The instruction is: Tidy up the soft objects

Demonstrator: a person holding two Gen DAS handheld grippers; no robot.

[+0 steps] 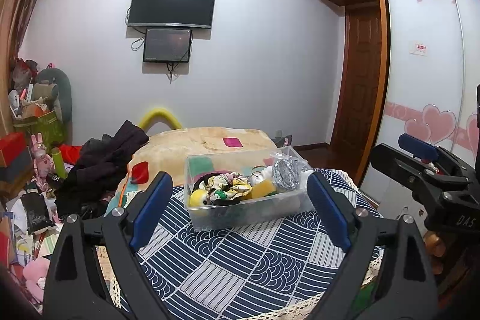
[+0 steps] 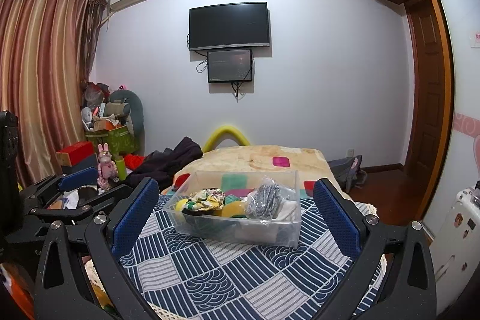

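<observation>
A clear plastic bin (image 1: 240,215) (image 2: 270,233) sits on a blue-and-white patterned cloth (image 1: 240,269) (image 2: 228,275). It holds soft things: a yellow plush toy (image 1: 198,198), a floral scrunchie (image 1: 229,185) (image 2: 208,197), a yellow sponge (image 1: 264,188) (image 2: 232,209) and a bagged grey scrubber (image 1: 287,171) (image 2: 265,200). My left gripper (image 1: 240,210) is open and empty, just short of the bin. My right gripper (image 2: 237,213) is open and empty, also facing the bin. Each gripper shows at the edge of the other's view.
A beige blanket (image 1: 195,143) (image 2: 255,158) lies behind the bin. Dark clothes (image 1: 102,167) (image 2: 171,159) are heaped at the left. Boxes, toys and clutter (image 1: 36,158) fill the left floor. A wardrobe (image 1: 426,65) and a door (image 2: 426,98) stand at the right.
</observation>
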